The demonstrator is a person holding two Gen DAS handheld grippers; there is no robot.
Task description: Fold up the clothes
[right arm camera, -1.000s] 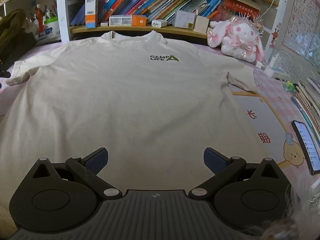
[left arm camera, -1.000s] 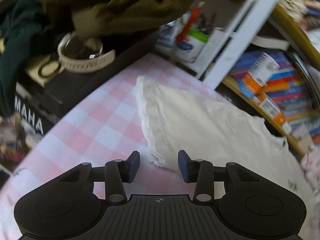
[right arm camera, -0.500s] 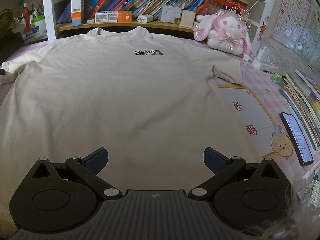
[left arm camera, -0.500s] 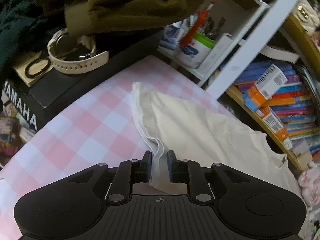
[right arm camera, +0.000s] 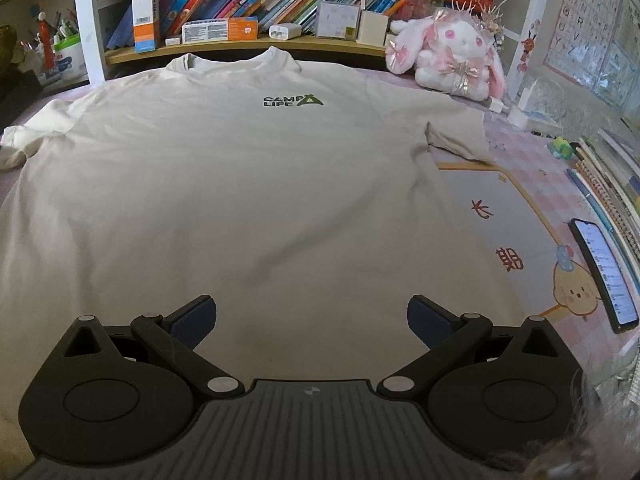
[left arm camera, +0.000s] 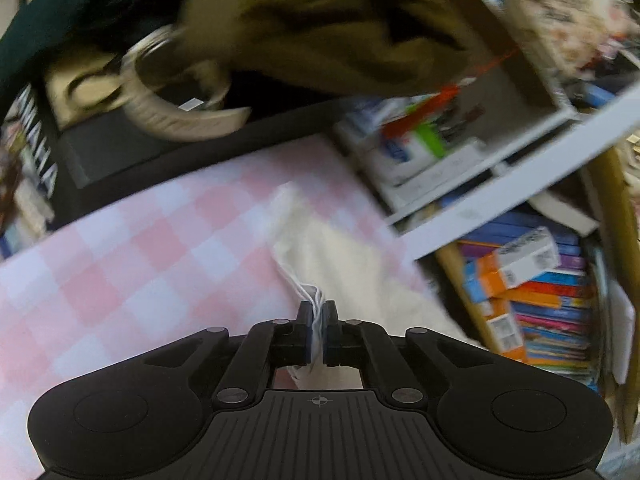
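Note:
A cream T-shirt (right arm camera: 224,184) with a small green chest logo lies spread flat on the pink checked cloth, collar toward the bookshelf. In the left wrist view my left gripper (left arm camera: 318,316) is shut on the hem of the shirt's sleeve (left arm camera: 316,248), and the pinched white edge sticks up between the pads. The sleeve is bunched and lifted a little off the cloth. My right gripper (right arm camera: 312,320) stands wide open above the lower part of the shirt, with nothing between its fingers. The other sleeve (right arm camera: 456,136) lies flat at the right.
A black Yamaha box (left arm camera: 104,148) with a cream band (left arm camera: 180,112) and dark and olive clothes (left arm camera: 320,28) on it borders the cloth at the left. Bookshelves (right arm camera: 248,12) run along the back. A plush rabbit (right arm camera: 448,56), a phone (right arm camera: 604,272) and stacked books (right arm camera: 616,176) sit at the right.
My left gripper went from open beside the sleeve to shut on its hem, and it has rolled and lifted the sleeve slightly. The right gripper has stayed open over the shirt.

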